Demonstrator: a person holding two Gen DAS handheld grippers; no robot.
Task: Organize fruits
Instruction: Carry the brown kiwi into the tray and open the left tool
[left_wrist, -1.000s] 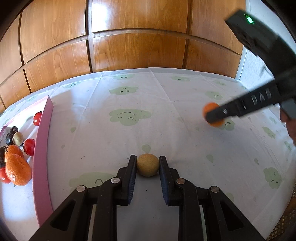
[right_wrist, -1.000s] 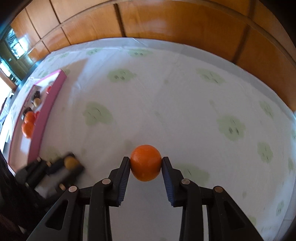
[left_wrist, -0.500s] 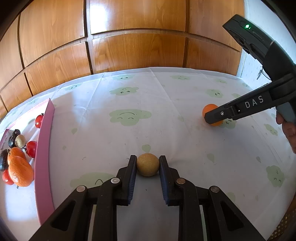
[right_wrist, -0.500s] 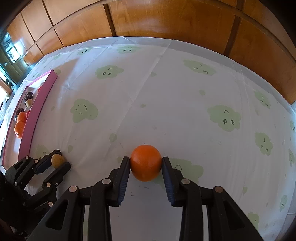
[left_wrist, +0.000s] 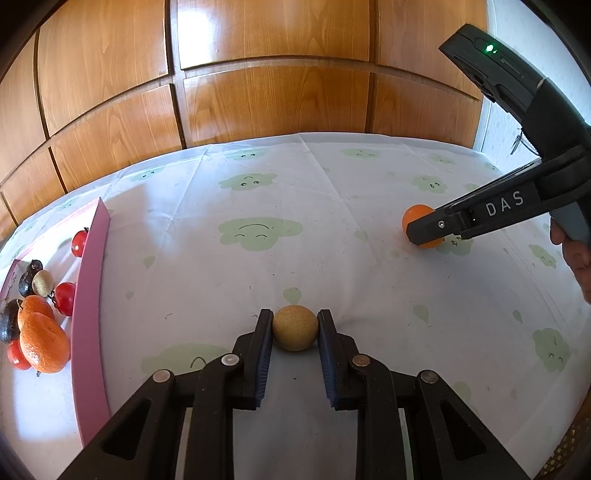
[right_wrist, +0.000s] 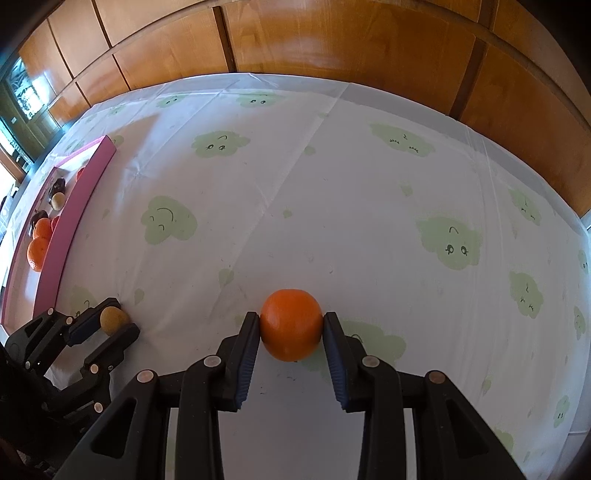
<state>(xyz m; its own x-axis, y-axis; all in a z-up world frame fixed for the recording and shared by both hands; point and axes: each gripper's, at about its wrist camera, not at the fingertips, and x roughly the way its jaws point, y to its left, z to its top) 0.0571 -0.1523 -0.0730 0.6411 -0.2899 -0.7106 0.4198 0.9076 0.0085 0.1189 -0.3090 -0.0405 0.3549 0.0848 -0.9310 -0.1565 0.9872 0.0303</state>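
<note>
While the left gripper (left_wrist: 295, 329) clamps a tan fruit (left_wrist: 295, 328), right gripper (right_wrist: 291, 325) jaws clamp an orange (right_wrist: 291, 324)

Tray (left_wrist: 90, 295) lies far left (fruit inside), tablecloth (left_wrist: 295, 206) before wall panels (left_wrist: 258, 74).

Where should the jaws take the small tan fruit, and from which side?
Across the widest middle of the tan fruit, coming in low along the tablecloth from the near side. It is round, so off-centre contact could slip. The left gripper brackets it that way.
</note>
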